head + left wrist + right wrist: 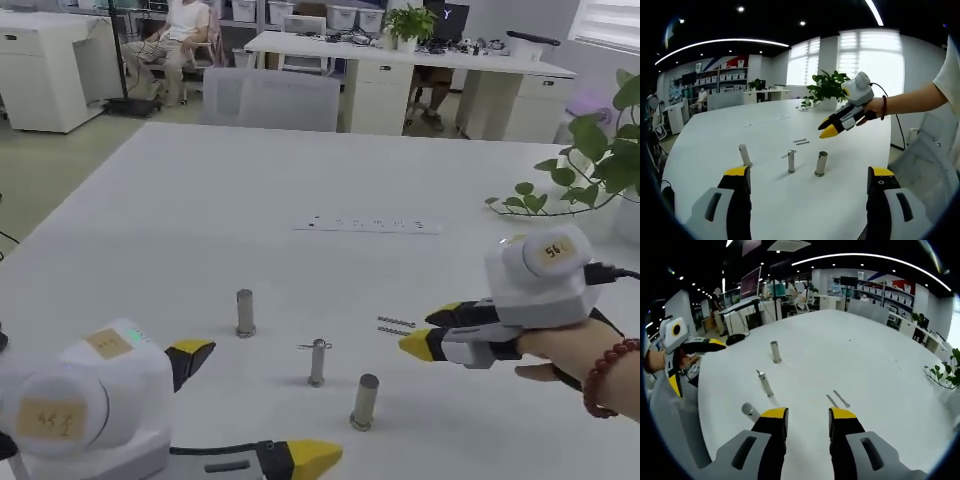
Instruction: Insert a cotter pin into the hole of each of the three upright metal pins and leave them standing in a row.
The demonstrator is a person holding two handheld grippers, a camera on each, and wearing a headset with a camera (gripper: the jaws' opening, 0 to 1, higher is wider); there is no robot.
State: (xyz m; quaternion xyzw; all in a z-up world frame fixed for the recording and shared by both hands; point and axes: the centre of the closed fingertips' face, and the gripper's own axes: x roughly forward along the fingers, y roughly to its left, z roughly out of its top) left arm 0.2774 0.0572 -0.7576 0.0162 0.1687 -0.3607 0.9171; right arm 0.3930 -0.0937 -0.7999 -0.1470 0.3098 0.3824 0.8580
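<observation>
A: Left gripper (250,405)?
B: Jaws spread wide, nothing held. A slanted row stands ahead of it, framed between the two jaws in the left gripper view.
A: Nearest first.
B: Near pin (365,402), plain metal cylinder, upright. Middle pin (317,368), upright, cotter pin (315,345) crosswise through its top. Far pin (245,313), upright, plain.
A: Right gripper (425,330)?
B: Jaws slightly parted, empty, over the white table (200,220). Two loose cotter pins (396,325) lie flat just ahead of its tips. Farther ahead, a power strip (365,225); potted plant (590,160) off to its right.
</observation>
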